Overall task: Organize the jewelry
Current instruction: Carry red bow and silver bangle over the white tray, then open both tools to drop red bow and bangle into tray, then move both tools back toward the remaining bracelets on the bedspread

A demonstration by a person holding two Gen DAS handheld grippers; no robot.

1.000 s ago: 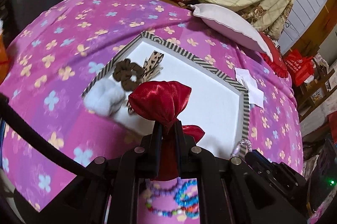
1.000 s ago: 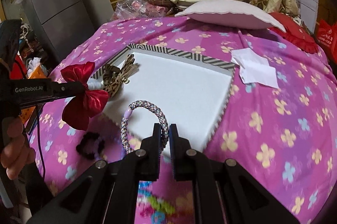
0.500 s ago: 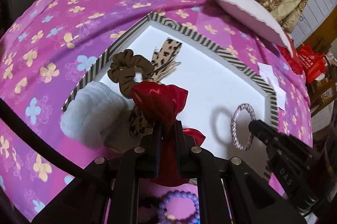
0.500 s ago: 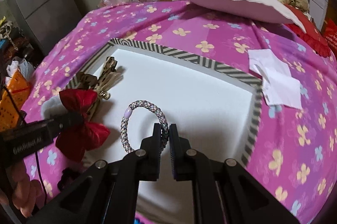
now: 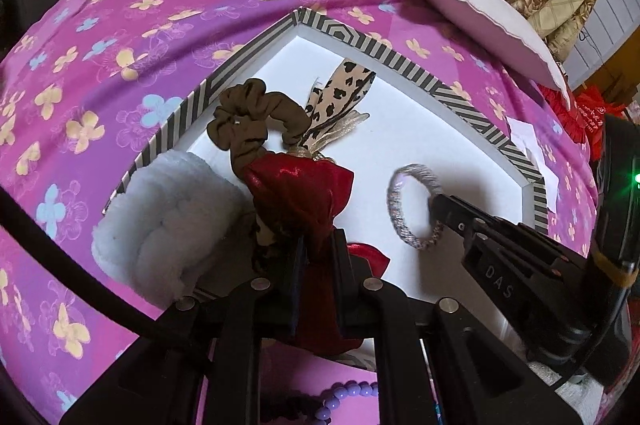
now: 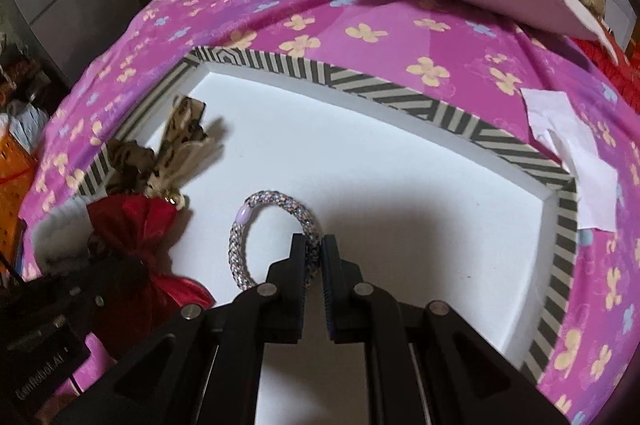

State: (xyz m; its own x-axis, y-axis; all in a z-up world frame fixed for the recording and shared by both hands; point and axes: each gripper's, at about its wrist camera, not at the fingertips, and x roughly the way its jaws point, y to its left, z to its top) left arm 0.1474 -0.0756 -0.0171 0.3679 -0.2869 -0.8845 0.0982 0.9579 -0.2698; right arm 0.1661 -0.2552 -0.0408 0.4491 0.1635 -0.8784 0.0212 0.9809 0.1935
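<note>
A bed covered with a pink sheet printed with yellow and blue flowers (image 6: 360, 13) carried a shallow white box with a black-and-cream striped rim (image 6: 420, 105). In the box's left corner lay a fluffy pale blue scrunchie (image 5: 168, 217), a brown fabric scrunchie (image 5: 248, 121) and a leopard-print ribbon bow (image 5: 340, 93), crowded together. Just in front of them, at the box's near left edge, a shiny red satin bow (image 5: 300, 193) sat between the fingers of the left tool (image 5: 318, 253), whose jaws were opening around its knot. Nearer the box's middle, the right tool (image 6: 310, 251) was clamped tight on a sparkly beaded rope bracelet with a lilac bead (image 6: 248, 217), which lay low over the white floor. Outside the box's right rim lay white paper scraps (image 6: 572, 153).
</note>
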